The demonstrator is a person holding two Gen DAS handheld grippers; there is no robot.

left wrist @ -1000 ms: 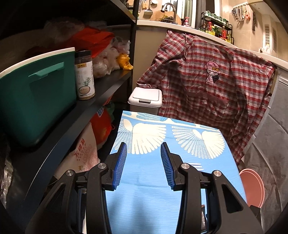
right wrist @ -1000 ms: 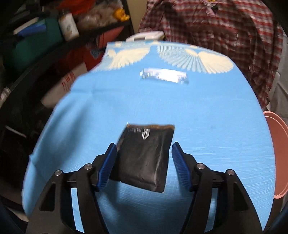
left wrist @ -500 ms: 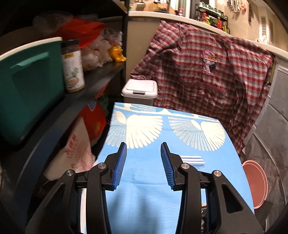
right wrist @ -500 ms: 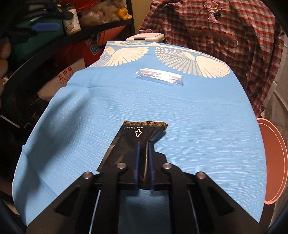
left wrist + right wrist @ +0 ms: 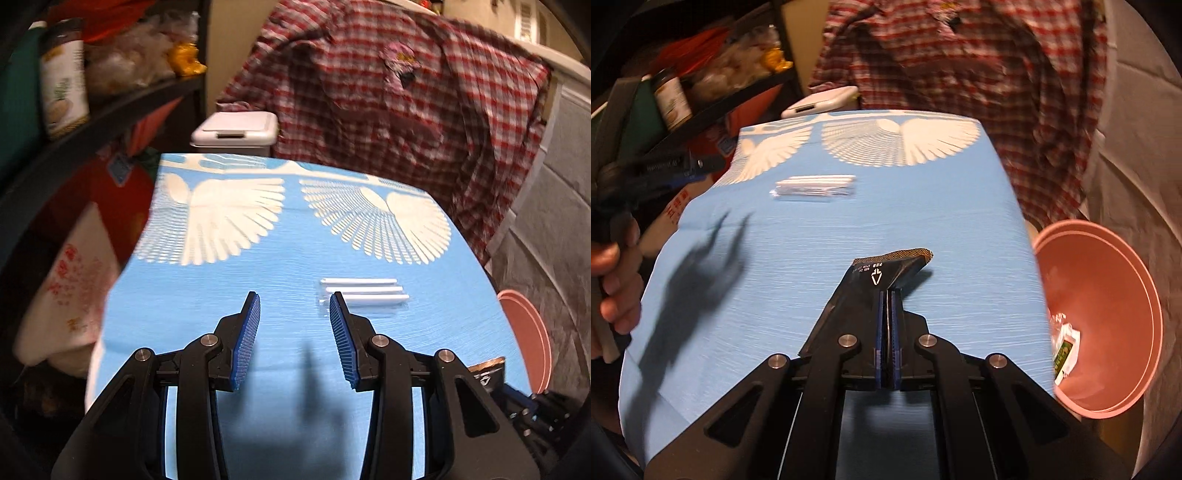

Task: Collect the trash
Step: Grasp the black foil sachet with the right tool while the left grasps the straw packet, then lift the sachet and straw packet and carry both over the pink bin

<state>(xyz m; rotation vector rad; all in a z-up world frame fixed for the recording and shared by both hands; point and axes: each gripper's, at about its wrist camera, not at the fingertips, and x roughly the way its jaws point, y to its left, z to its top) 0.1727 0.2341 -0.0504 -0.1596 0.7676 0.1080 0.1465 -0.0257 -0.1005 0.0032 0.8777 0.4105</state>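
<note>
My right gripper (image 5: 885, 295) is shut on a black foil packet (image 5: 882, 275) and holds it lifted a little above the blue tablecloth (image 5: 812, 266). The packet's top corner also shows in the left wrist view (image 5: 485, 371). A clear wrapper of white sticks (image 5: 364, 291) lies on the cloth just ahead and right of my left gripper (image 5: 294, 301), which is open and empty above the cloth. The wrapper also shows in the right wrist view (image 5: 814, 186). A pink bin (image 5: 1108, 317) with some trash inside stands right of the table.
A white lidded bin (image 5: 236, 133) stands behind the table's far edge. A plaid shirt (image 5: 388, 92) hangs behind. Dark shelves (image 5: 92, 122) with a jar, bags and a green box stand on the left. The pink bin (image 5: 528, 339) sits low at the table's right edge.
My right gripper closed on the black packet and has lifted and swung it toward the pink bin. My left gripper tilted down and forward, bringing the stick wrapper into view.
</note>
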